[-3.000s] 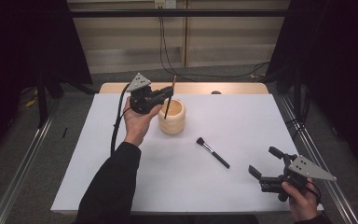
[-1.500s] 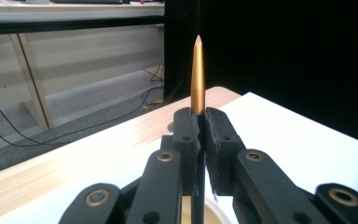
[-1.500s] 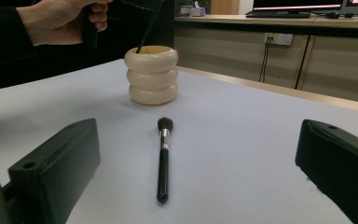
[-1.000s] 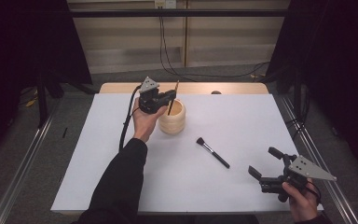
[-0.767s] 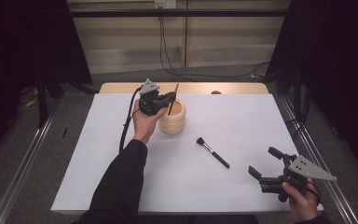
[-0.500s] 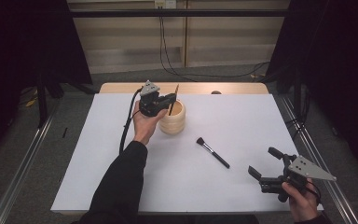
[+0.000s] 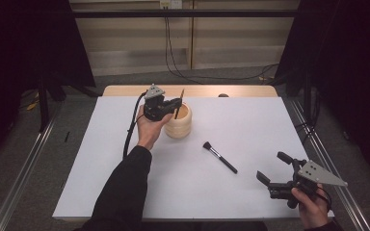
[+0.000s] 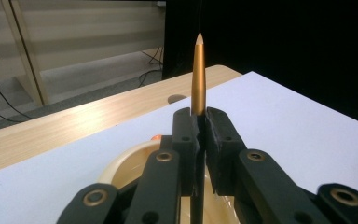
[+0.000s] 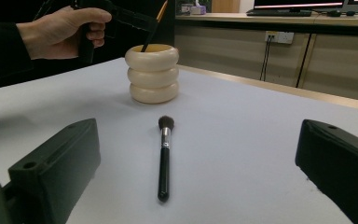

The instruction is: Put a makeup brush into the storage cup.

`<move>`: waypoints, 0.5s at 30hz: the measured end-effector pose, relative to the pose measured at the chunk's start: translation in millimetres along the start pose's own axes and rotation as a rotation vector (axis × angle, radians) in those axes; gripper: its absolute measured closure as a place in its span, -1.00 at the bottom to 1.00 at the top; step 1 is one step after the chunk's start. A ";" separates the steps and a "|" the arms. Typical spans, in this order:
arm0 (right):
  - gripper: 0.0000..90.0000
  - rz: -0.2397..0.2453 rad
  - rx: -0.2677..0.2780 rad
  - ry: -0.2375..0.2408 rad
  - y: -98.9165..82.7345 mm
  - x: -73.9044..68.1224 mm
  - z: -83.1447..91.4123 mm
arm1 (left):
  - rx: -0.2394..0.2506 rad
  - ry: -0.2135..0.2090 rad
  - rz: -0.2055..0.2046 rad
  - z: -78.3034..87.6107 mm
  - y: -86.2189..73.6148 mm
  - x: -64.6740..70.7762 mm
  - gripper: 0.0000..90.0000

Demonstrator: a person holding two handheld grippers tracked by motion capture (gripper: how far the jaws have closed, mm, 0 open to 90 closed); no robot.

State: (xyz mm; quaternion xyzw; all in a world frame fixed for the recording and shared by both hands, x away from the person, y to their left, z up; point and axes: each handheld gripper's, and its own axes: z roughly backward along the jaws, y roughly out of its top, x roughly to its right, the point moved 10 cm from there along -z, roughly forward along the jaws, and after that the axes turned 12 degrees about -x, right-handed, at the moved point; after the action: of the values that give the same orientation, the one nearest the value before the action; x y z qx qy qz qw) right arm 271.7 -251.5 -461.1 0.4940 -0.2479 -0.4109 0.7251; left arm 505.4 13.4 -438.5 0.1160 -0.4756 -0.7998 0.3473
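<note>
Jaws of left gripper [image 8: 198, 122] clamped on gold-handled brush [image 8: 198, 79] standing in ribbed cream holder [image 7: 179, 123]; right gripper [image 7: 275, 169] wide apart, pointed at black makeup brush [image 9: 163, 156] lying on white table [image 7: 250, 120].

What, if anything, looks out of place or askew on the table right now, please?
Only one thing: a black-handled makeup brush lies loose and slantwise on the white table cover, apart from the cream ringed holder. Nothing looks spilled or damaged.

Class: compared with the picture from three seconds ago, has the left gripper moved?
Yes. The left gripper, shut on a gold-tipped brush, has shifted right, closer over the cream holder.
</note>
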 end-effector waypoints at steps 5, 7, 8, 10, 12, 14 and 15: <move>-1.00 0.000 -0.004 0.005 -0.3 -0.3 0.1 | -0.002 -0.011 0.004 -1.9 -0.6 1.6 0.72; -1.00 -0.003 -0.005 0.006 -0.5 -0.6 0.1 | 0.005 -0.013 0.009 -1.9 0.1 1.6 0.72; -1.00 0.003 -0.001 0.003 -0.1 0.1 0.1 | -0.003 0.004 0.012 -1.8 -0.5 0.2 0.67; -1.00 0.002 0.000 0.000 0.1 0.1 0.0 | 0.001 -0.006 0.011 -1.9 -0.3 0.9 0.60; -1.00 0.002 0.001 0.001 0.2 0.0 0.0 | 0.000 -0.001 0.011 -1.5 -0.2 0.8 0.56; -1.00 0.001 -0.001 0.001 -0.1 -0.2 0.0 | -0.002 0.018 0.020 -0.3 0.2 -0.7 0.40; -1.00 0.001 0.000 0.001 0.1 -0.1 0.0 | -0.004 0.018 0.021 0.4 0.2 -0.8 0.36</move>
State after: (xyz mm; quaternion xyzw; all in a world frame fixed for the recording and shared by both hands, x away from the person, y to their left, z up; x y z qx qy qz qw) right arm 271.6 -251.4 -461.0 0.4939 -0.2477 -0.4103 0.7255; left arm 505.8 14.1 -438.2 0.1174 -0.4719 -0.7962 0.3600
